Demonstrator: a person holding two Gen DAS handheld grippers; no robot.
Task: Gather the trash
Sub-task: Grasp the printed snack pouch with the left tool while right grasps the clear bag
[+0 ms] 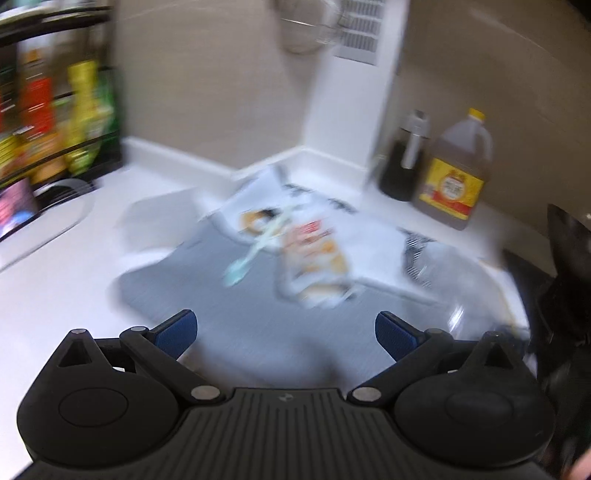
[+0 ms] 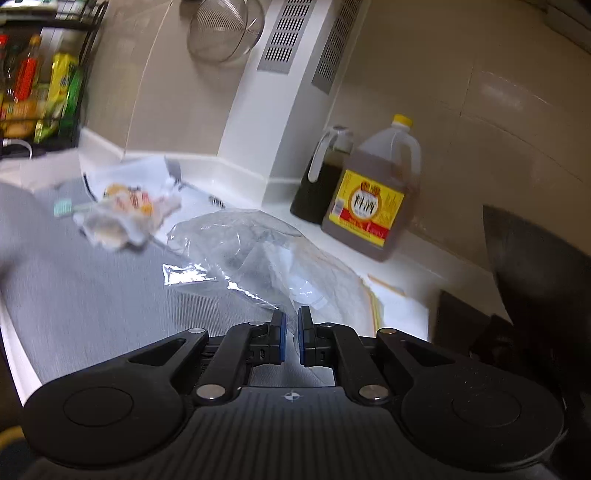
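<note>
A crumpled printed wrapper [image 1: 314, 254] and a pale teal stick [image 1: 255, 247] lie on a grey mat [image 1: 207, 295] on the white counter, both blurred. My left gripper [image 1: 284, 328] hangs open above the mat's near part, short of the wrapper, with nothing between its blue pads. In the right wrist view the wrapper [image 2: 125, 214] and the stick [image 2: 66, 208] lie far left. A clear plastic bag [image 2: 251, 254] sprawls across the mat [image 2: 92, 295], and its near edge runs into my right gripper [image 2: 291, 317], which is shut on it. The bag [image 1: 443, 266] also shows faintly in the left wrist view.
An amber jug with a yellow label [image 2: 373, 199] and a dark bottle [image 2: 317, 184] stand against the back wall. A black rack of bottles [image 1: 55, 122] fills the left. A wire strainer [image 2: 225, 29] hangs beside a vented white column. A black pan [image 2: 535, 266] sits at the right.
</note>
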